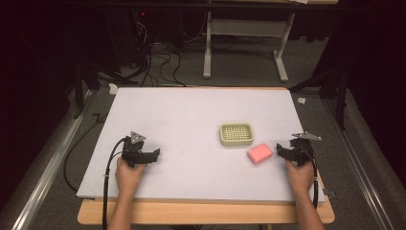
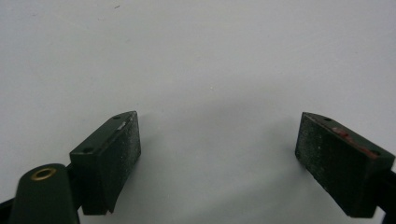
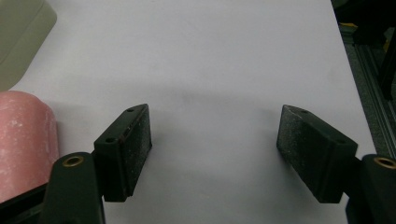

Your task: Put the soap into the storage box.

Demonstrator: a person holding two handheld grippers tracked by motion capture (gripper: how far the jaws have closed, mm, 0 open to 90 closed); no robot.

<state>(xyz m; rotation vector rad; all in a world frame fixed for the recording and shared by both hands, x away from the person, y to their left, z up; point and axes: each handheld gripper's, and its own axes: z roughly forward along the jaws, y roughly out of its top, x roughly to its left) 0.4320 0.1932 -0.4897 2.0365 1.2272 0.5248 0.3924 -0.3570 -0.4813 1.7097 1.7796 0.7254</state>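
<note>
White sheeting covers the tabletop [image 1: 191, 143], which stands in a dim room with a grey carpeted floor [image 1: 239, 67], tangled cables [image 1: 153, 52] and the legs of another table [image 1: 244, 43] beyond its far edge. Toward the right half of the tabletop sits a pale green soap dish [image 1: 236, 134] with a gridded insert, and just beside its near right corner lies a pink soap bar [image 1: 259, 153], tilted against the table's edges and apart from the dish. The right gripper [image 1: 282, 152] rests near the right edge, held in a hand, its tips pointing toward the soap bar and stopping just short of it; in the right gripper view its jaws stand wide apart over bare sheet, with nothing between them, and the soap bar [image 3: 25, 140] lies just outside the left jaw, below a corner of the soap dish [image 3: 21, 37]. The left gripper [image 1: 152, 155] sits near the left front part of the tabletop, well apart from the soap; its jaws also stand wide over empty sheet.
</note>
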